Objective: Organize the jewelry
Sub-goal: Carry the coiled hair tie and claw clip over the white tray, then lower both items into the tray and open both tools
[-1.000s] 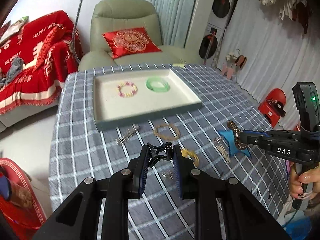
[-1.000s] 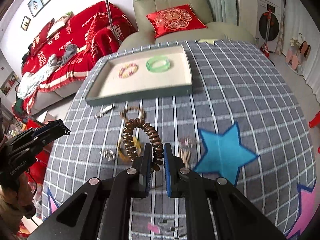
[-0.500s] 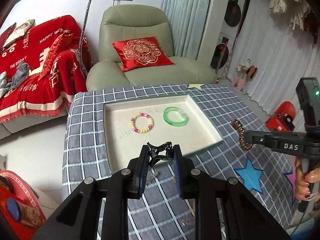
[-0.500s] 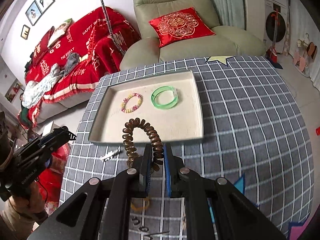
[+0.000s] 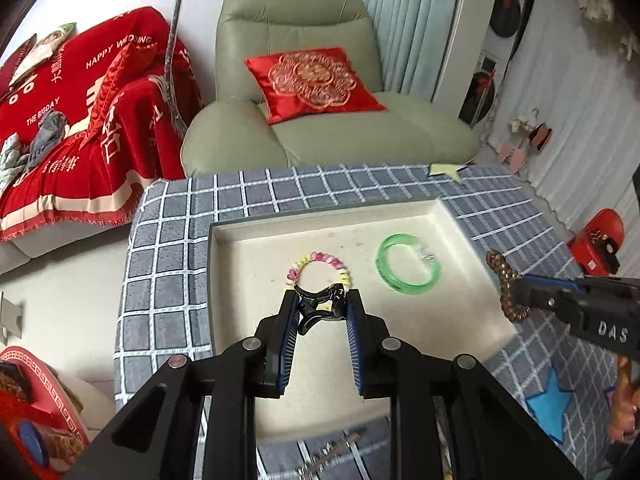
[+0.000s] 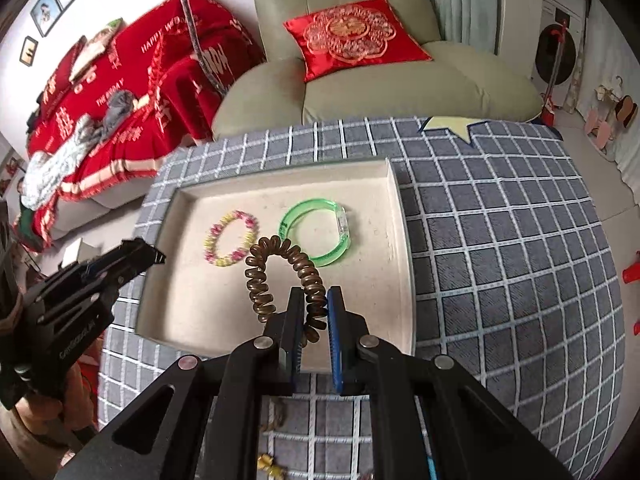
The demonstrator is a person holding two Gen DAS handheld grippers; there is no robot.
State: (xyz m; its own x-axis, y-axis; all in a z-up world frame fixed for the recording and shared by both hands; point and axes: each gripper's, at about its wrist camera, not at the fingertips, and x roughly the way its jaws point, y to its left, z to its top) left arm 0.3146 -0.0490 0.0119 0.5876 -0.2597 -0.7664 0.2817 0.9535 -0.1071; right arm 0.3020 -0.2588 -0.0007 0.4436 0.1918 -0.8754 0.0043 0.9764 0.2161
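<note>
Both carried over cream rectangular tray (image 6: 403, 240) for deposit: left gripper (image 5: 322, 309) clamped on small black, apparently claw-type, hair clip (image 5: 318, 308), right gripper (image 6: 314, 304) pinching brown spiral coil hair tie (image 6: 280, 272), six o'clock of green translucent plastic bangle (image 6: 320, 236).

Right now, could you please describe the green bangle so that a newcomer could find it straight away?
Start at the shallow cream tray on the grey checked tablecloth in front of the pale green armchair. Two rings lie on its floor; the green bangle is the one nearer the tray's right wall. Unlike the pink-and-yellow beaded bracelet beside it, it is a smooth, translucent band.
</note>
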